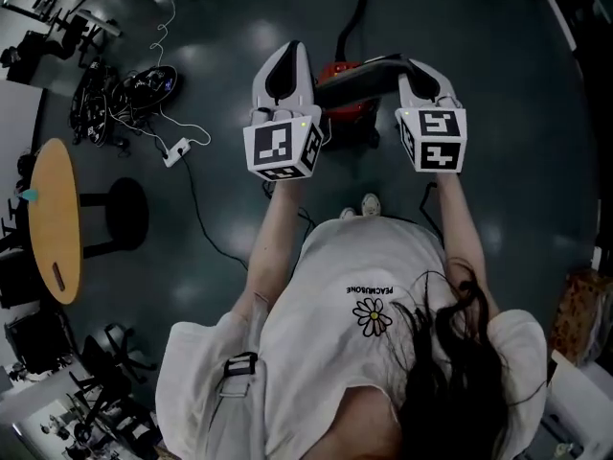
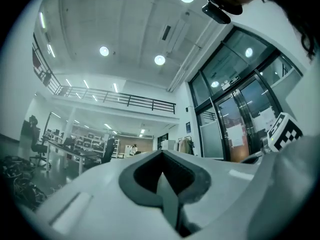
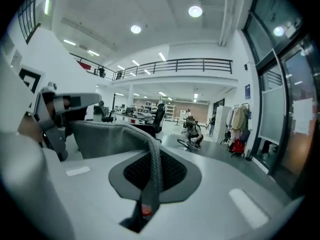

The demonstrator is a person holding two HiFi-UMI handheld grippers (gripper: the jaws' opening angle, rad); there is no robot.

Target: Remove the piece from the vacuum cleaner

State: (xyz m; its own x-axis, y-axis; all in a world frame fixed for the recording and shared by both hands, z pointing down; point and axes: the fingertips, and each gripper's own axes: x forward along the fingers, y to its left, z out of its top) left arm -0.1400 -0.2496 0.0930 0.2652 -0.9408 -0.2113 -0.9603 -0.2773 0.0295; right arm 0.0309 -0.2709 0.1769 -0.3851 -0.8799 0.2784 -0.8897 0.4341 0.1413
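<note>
The left gripper (image 1: 285, 60) (image 2: 162, 176) has its fingers shut tight together, with nothing between them. The right gripper (image 1: 421, 73) (image 3: 152, 169) has its fingers closed on the piece (image 1: 369, 70) (image 3: 115, 134), a grey bumpy strip that bends down into the crack between them. The red vacuum cleaner (image 1: 350, 108) sits on the dark floor (image 1: 498, 36) just in front of the person's shoes (image 1: 359, 206), between the two grippers. The piece lies sideways, going from the red body across to the right gripper. The floor is bare on the right. A cable pile (image 1: 124, 94) and a round table (image 1: 53, 218) are well apart on the left.
</note>
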